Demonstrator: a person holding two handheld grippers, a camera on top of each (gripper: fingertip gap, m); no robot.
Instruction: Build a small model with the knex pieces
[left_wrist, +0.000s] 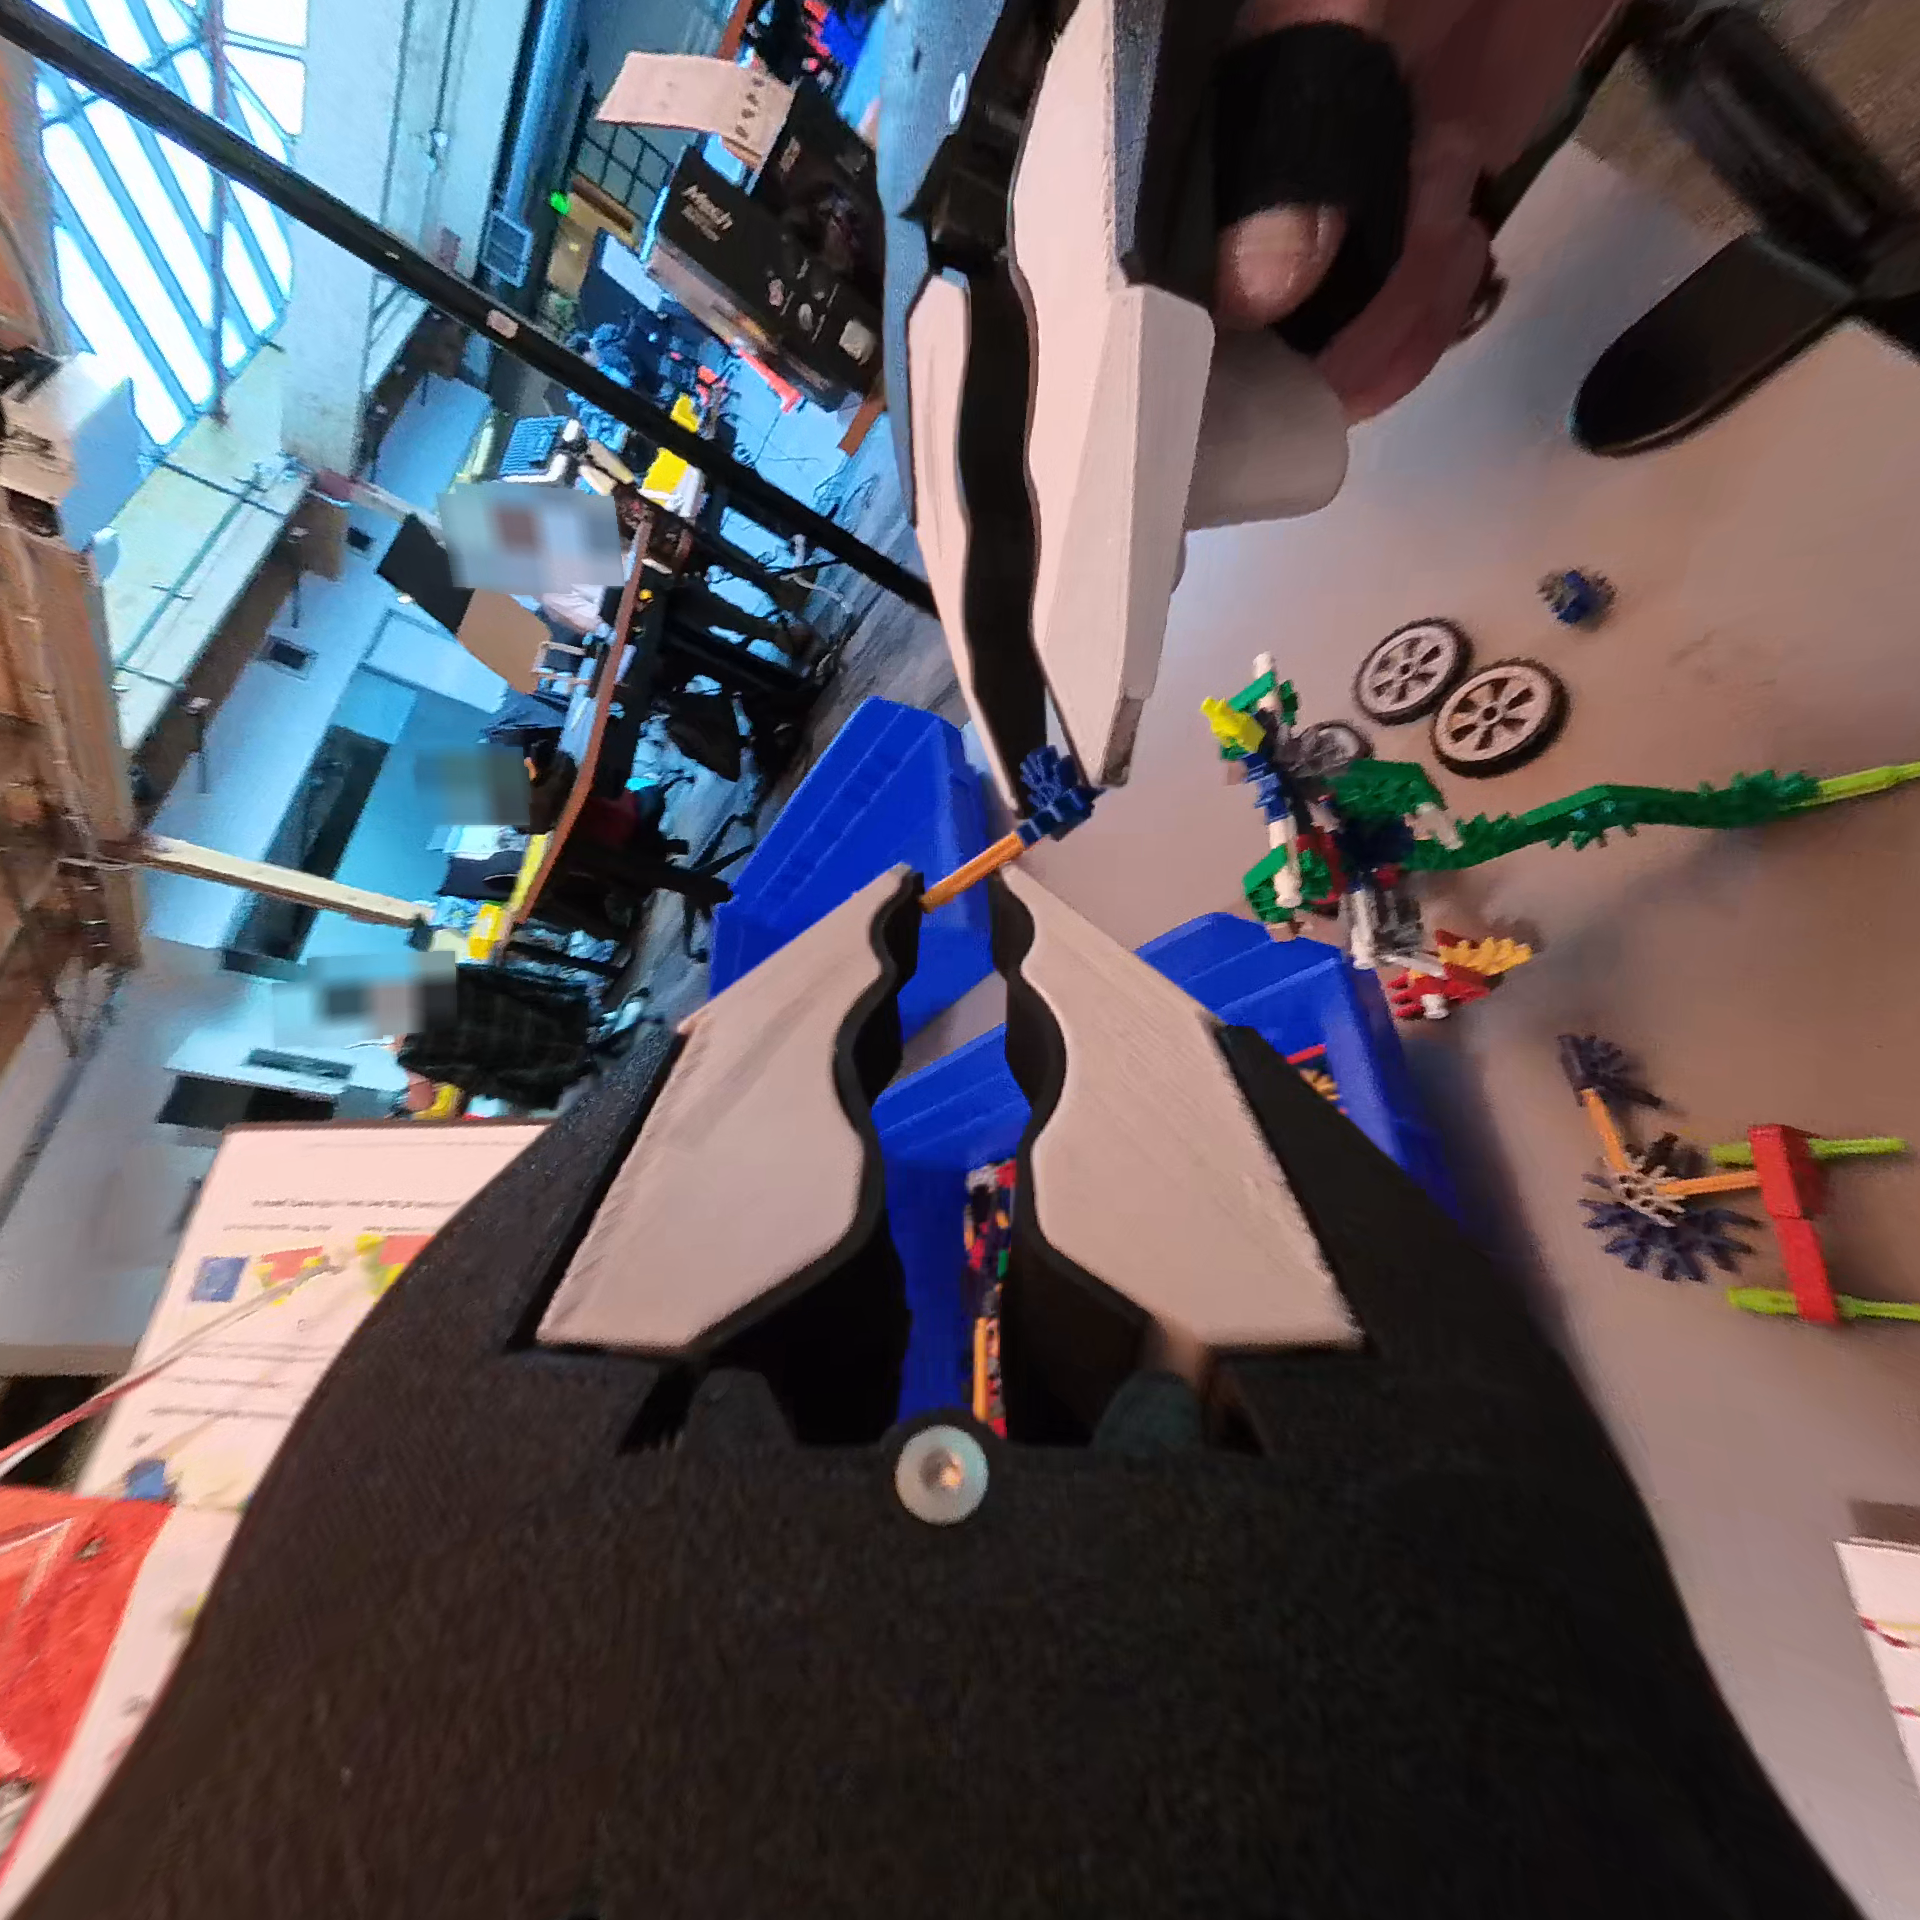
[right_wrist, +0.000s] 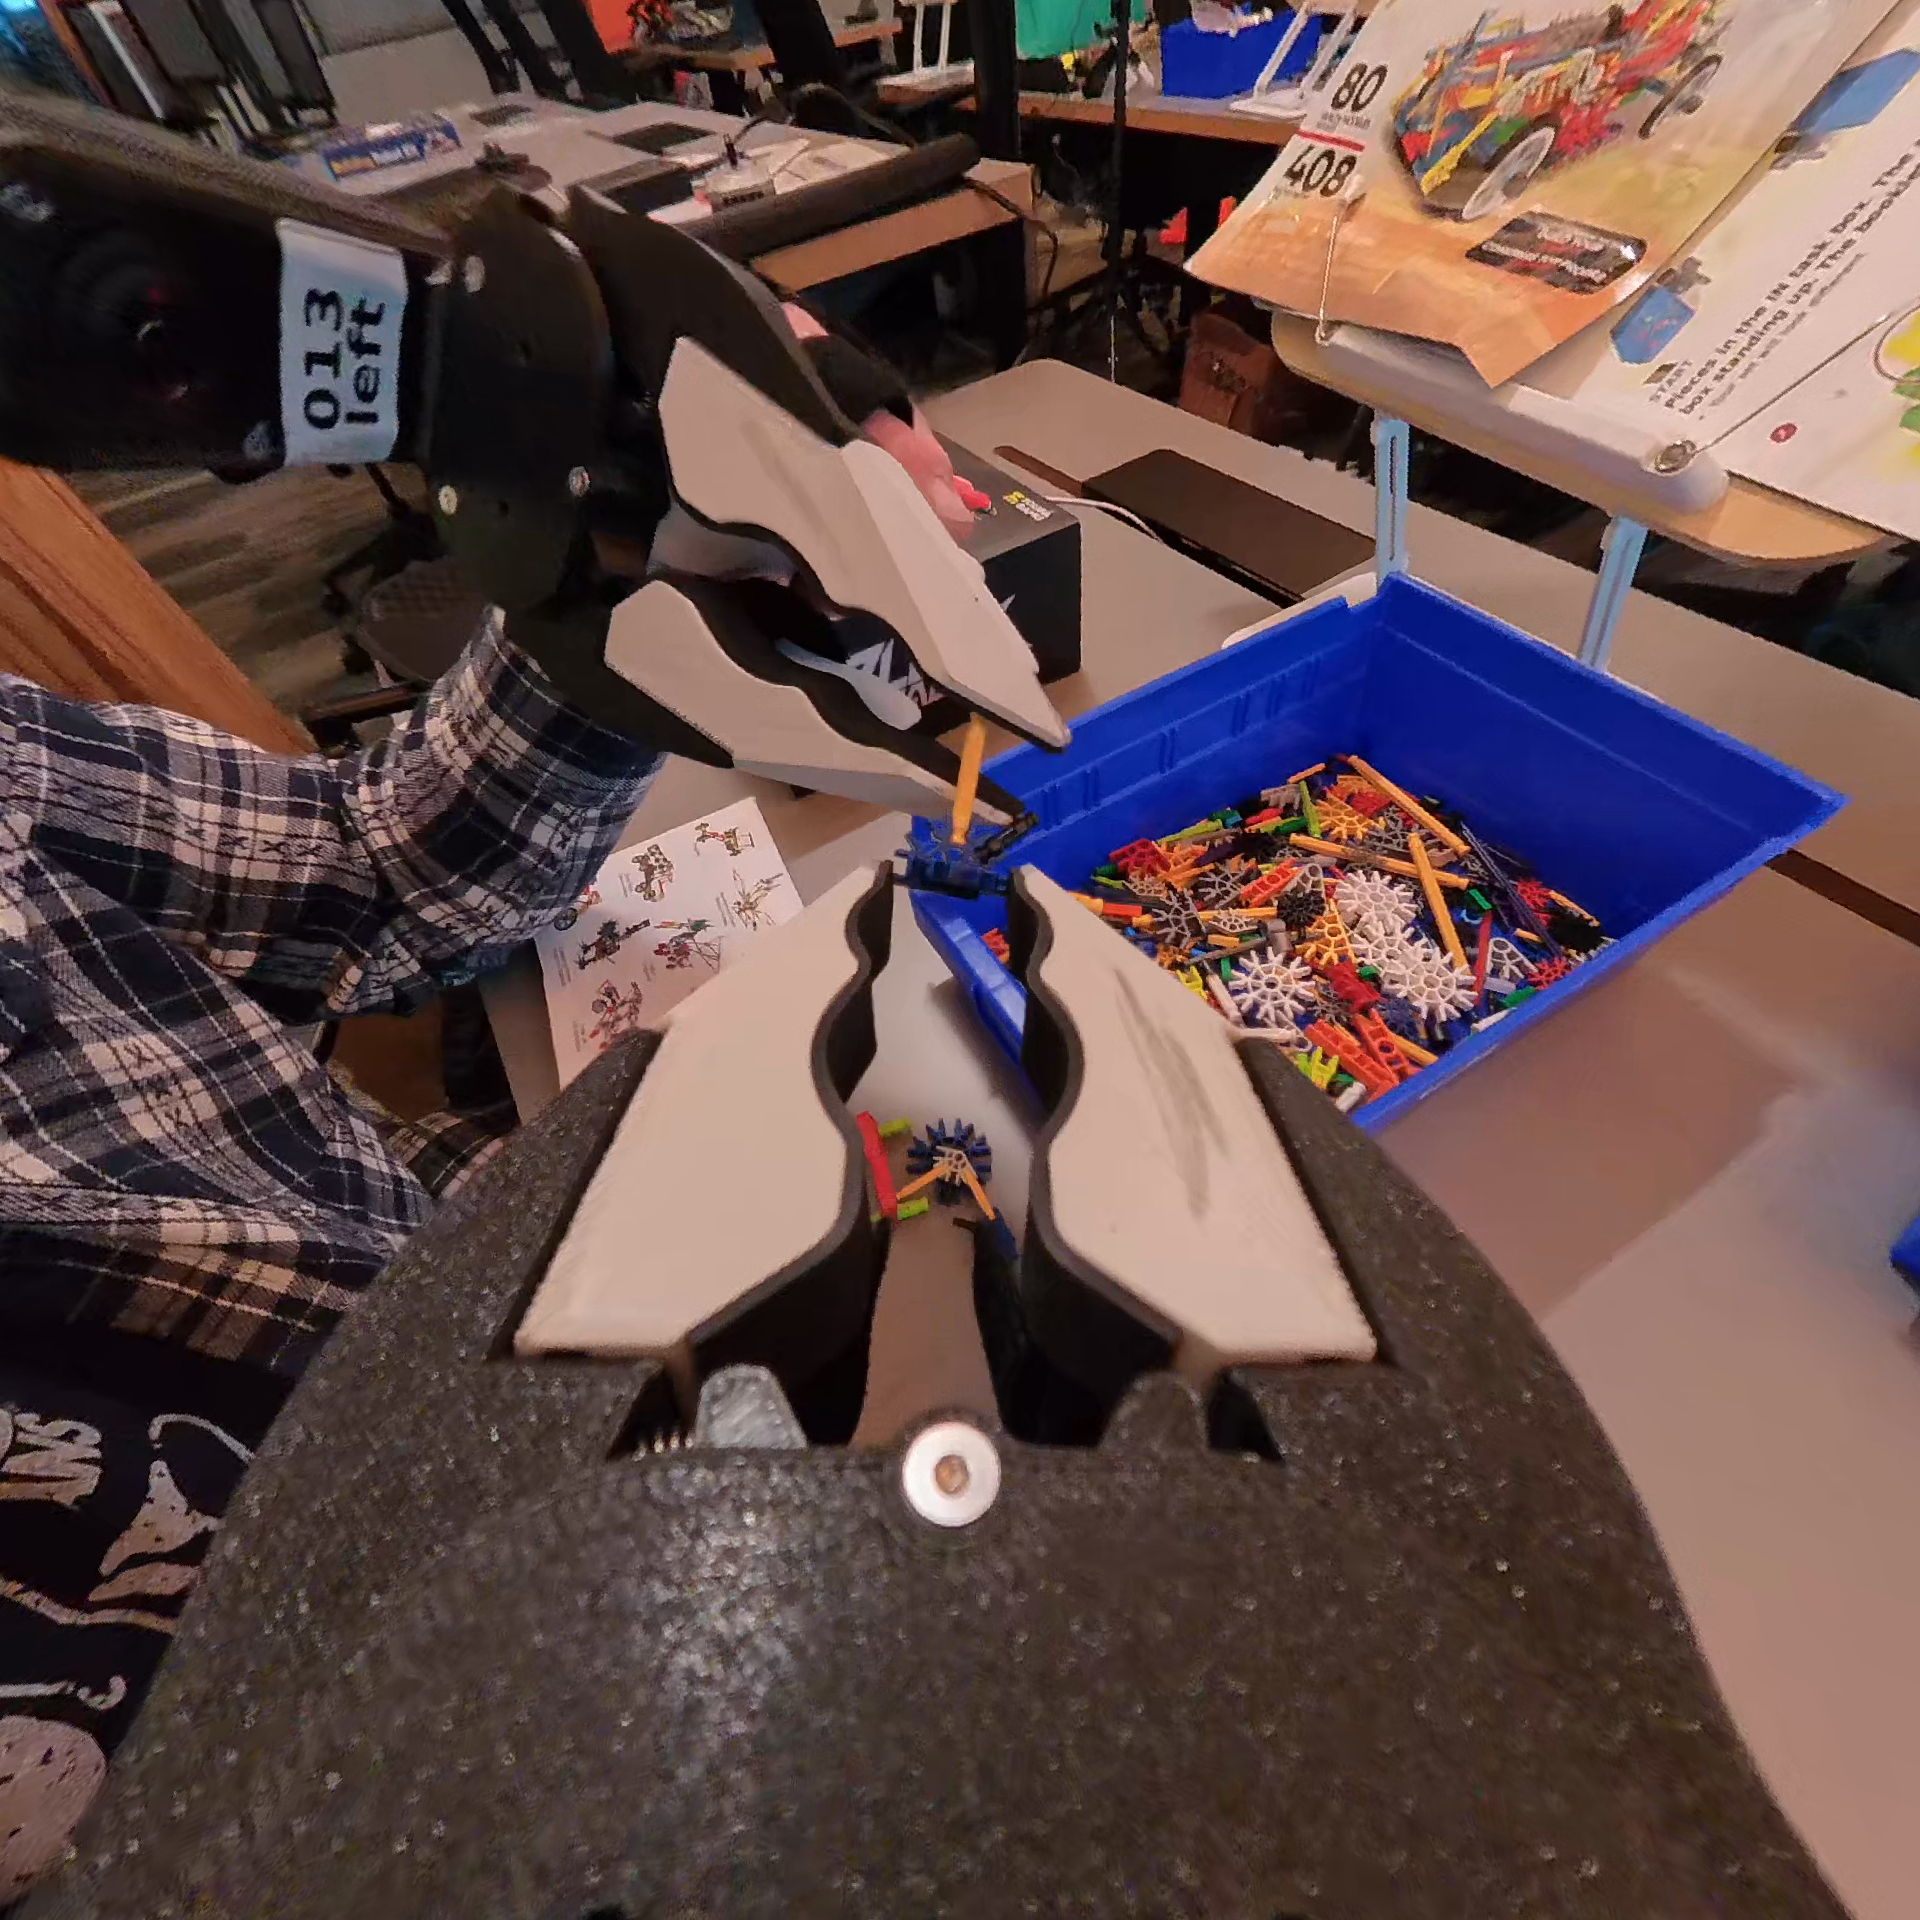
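My left gripper is shut on a thin orange rod, held at the fingertips above the table. The rod's far end sits in a small blue snowflake-shaped connector. My right gripper is shut on that blue connector. In the left wrist view the right gripper comes down from the top. In the right wrist view the left gripper reaches in from the upper left with the orange rod pointing down into the connector. Both meet over the near corner of a blue bin.
The blue bin holds several loose coloured rods and connectors. On the table lie a green multicoloured model, two grey wheels, a small red, orange and blue assembly, also below my right fingers, and an instruction sheet. A black box stands behind. The grippers are tip to tip, or close to it.
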